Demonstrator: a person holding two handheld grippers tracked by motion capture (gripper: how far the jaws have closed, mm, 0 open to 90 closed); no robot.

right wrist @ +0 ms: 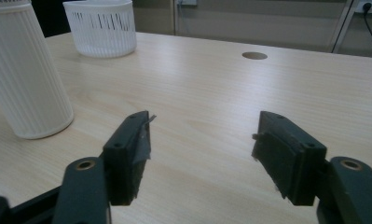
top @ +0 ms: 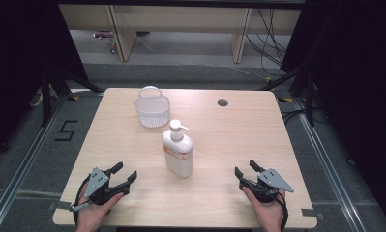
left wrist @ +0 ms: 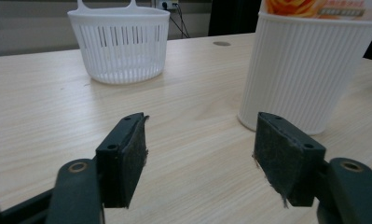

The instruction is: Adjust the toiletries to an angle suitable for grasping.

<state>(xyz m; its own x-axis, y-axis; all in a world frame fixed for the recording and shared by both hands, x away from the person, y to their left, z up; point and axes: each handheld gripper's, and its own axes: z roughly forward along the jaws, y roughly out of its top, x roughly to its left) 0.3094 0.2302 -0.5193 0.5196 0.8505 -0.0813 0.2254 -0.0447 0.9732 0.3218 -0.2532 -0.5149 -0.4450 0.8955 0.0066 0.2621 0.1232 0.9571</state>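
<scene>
Standing up in the middle of the table is a white soap bottle with a pump on top. It has ribbed sides and an orange label. Both grippers sit at the near edge, one on each side of the bottle, and the bottle is the thing closest to them.

A hand holds the left gripper at the near left. Its two black jaws are spread wide apart, and nothing is between them. In the left gripper view, bare wood shows in the gap, and the bottle stands just past the right jaw without touching it.

Another hand holds the right gripper at the near right. Its jaws are apart too, and they hold nothing. In the right gripper view, the bottle stands off to the left, apart from the jaws.

Farther back, on the far side of the bottle and a bit to the left, sits a small white basket with slits in its sides. A round hole is in the table top at the far right.
</scene>
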